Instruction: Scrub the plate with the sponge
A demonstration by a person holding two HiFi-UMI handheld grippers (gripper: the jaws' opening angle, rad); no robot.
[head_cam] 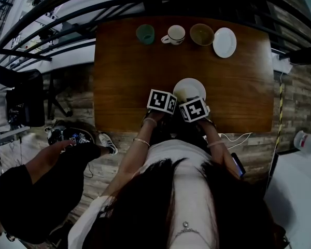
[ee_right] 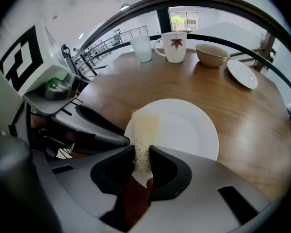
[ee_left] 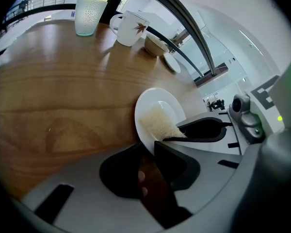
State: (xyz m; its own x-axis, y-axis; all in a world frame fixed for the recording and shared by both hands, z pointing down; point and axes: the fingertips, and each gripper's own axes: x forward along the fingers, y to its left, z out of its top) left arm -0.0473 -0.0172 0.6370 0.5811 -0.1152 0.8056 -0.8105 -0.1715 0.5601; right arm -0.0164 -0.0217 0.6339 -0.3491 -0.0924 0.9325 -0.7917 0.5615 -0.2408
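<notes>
While left gripper (ee_left: 152, 148) clamps plate (ee_left: 166, 105) | right gripper (ee_right: 141, 153) pinches sponge (ee_right: 144, 130)

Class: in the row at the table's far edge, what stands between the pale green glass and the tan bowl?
A white mug with a red leaf print stands between the glass and the bowl; the right gripper view shows it clearest.

The round white plate (head_cam: 195, 84) lies near the front edge of the brown wooden table (head_cam: 124, 77), with the pale fibrous sponge (ee_right: 144, 135) on its left part. Along the rear edge, left to right: green glass tumbler (head_cam: 145, 33), white ceramic mug (head_cam: 174, 34), tan bowl (head_cam: 201, 34), small white saucer (head_cam: 224, 42).
</notes>
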